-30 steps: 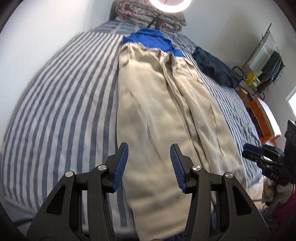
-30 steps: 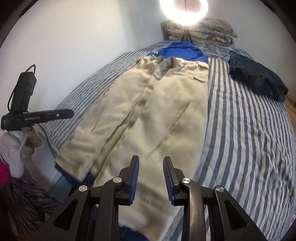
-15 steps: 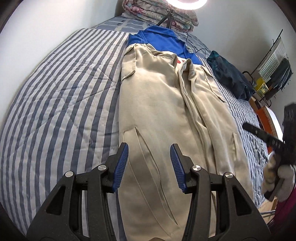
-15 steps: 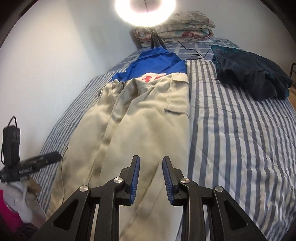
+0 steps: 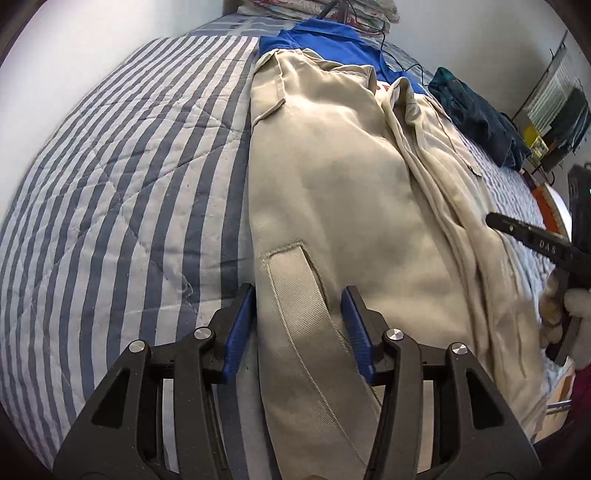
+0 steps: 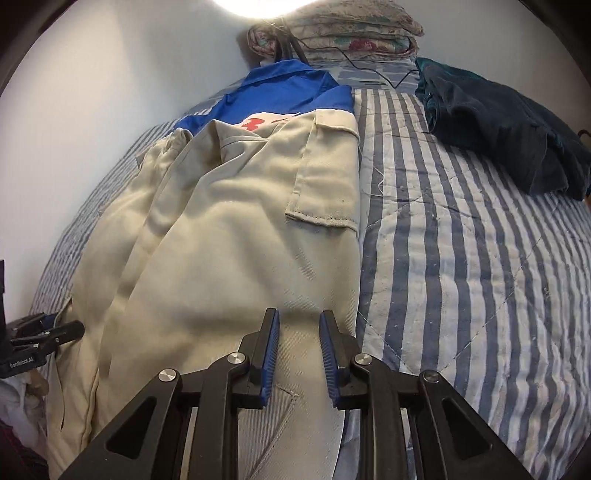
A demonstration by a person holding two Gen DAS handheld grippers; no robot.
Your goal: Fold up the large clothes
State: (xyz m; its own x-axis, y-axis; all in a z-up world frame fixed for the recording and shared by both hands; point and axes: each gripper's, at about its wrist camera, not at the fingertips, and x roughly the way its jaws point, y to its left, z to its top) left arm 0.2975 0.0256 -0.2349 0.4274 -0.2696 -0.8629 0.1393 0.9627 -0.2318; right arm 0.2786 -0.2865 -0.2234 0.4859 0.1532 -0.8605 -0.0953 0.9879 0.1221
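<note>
A large beige jacket with a blue upper part (image 5: 332, 192) lies flat along the striped bed, collar end far from me. It also shows in the right wrist view (image 6: 229, 236). My left gripper (image 5: 299, 325) is open, low over the jacket's left edge by a slanted pocket (image 5: 295, 280). My right gripper (image 6: 297, 347) is open, low over the jacket's right edge below a flap pocket (image 6: 325, 177). Neither holds cloth. The right gripper's body shows at the right of the left wrist view (image 5: 535, 240).
A blue-and-white striped quilt (image 5: 110, 192) covers the bed. A dark teal garment (image 6: 509, 122) lies at the far right. Folded floral bedding (image 6: 340, 33) and a ring light with cable stand at the head. A rack (image 5: 554, 110) stands beyond the bed's right side.
Both grippers have moved forward and down toward the jacket, from its hem to its side edges near the pockets. Both stayed open.
</note>
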